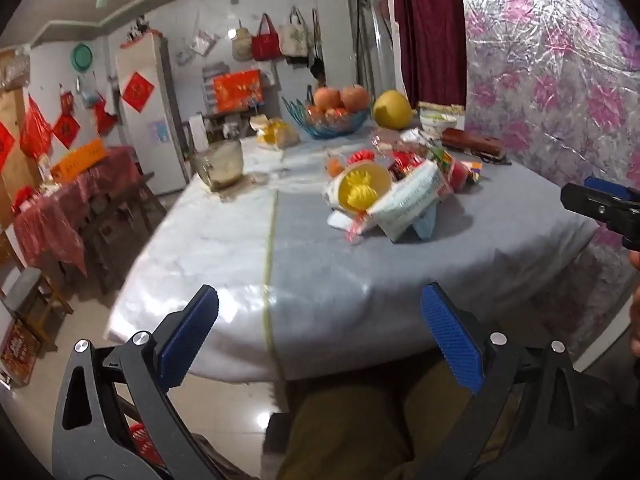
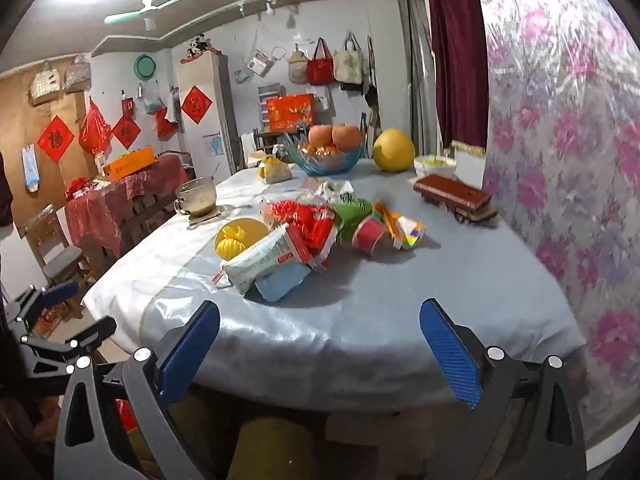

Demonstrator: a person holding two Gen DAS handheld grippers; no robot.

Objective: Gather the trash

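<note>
L gripper (image 1: 320, 328): jaws spread wide, nothing betw. the blue pads, hovering over near edge of table, clear of the trash.
R gripper (image 2: 320, 344): also spread wide, empty, over near table edge; its tip shows at right edge of the left wrist view.
Table (image 2: 400, 312): covered w/ pale grey-blue cloth, glossy plastic sheet on the left part.
Trash pile (image 2: 304, 240): mid-table, well ahead of both grippers, untouched. Wrappers & packs heaped together.
Yellow lid (image 2: 240, 236): round, tilted, at left end of pile.
White packet (image 2: 264, 256): printed, red end, leaning on a light blue pack (image 2: 280, 284) at pile front.
Red wrapper (image 2: 308, 216): crumpled, behind white packet.
Pink cup (image 2: 370, 236): on its side, right of pile, beside a green wrapper (image 2: 352, 206).
Fruit bowl (image 2: 328, 160): blue glass, far side, apples & oranges in it.
Pomelo (image 2: 394, 150): yellow, just right of bowl.
Glass mug (image 2: 198, 198): far left of table, on a coaster.
Brown book (image 2: 452, 192): far right, near the floral wall.
Person: khaki trousers visible under the grippers, seated/standing at near edge, can't tell which.
</note>
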